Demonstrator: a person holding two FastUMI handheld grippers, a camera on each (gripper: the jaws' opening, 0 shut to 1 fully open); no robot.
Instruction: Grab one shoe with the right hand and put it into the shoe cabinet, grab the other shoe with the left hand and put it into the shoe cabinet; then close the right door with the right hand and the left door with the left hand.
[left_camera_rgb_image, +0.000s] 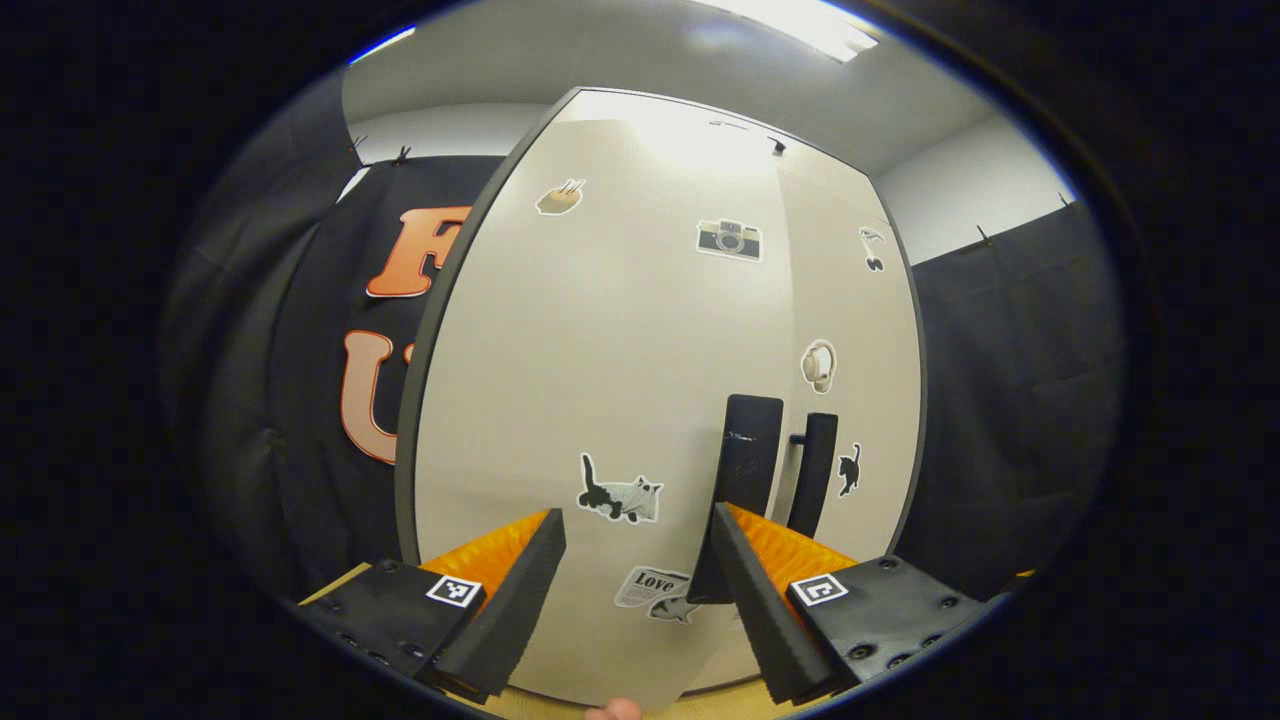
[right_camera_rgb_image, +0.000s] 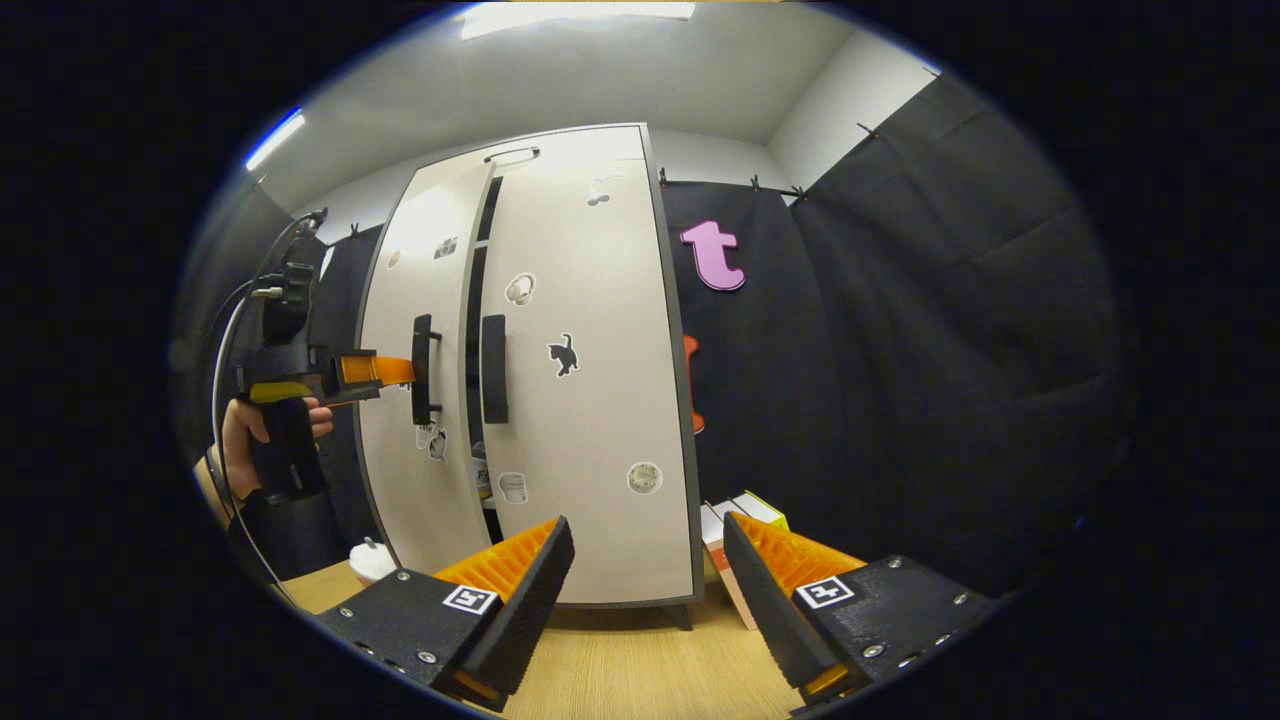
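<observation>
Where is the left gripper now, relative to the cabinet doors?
In the right gripper view, the left gripper is at the left, held up against the left door, beside its handle; the right door looks shut.

A staged recording booth — black cloth walls (right_camera_rgb_image: 900, 300) around a stickered shoe cabinet (right_camera_rgb_image: 590, 400).

Black cloth (right_camera_rgb_image: 900, 300) hangs on clips along the booth's walls, and above it the wall (right_camera_rgb_image: 720, 160) is painted white. A long lamp (left_camera_rgb_image: 810, 25) shines on the pale ceiling (right_camera_rgb_image: 600, 70). The floor (right_camera_rgb_image: 620, 650) is of light wood. Some boxes (right_camera_rgb_image: 735, 525) stand near the cloth.
</observation>
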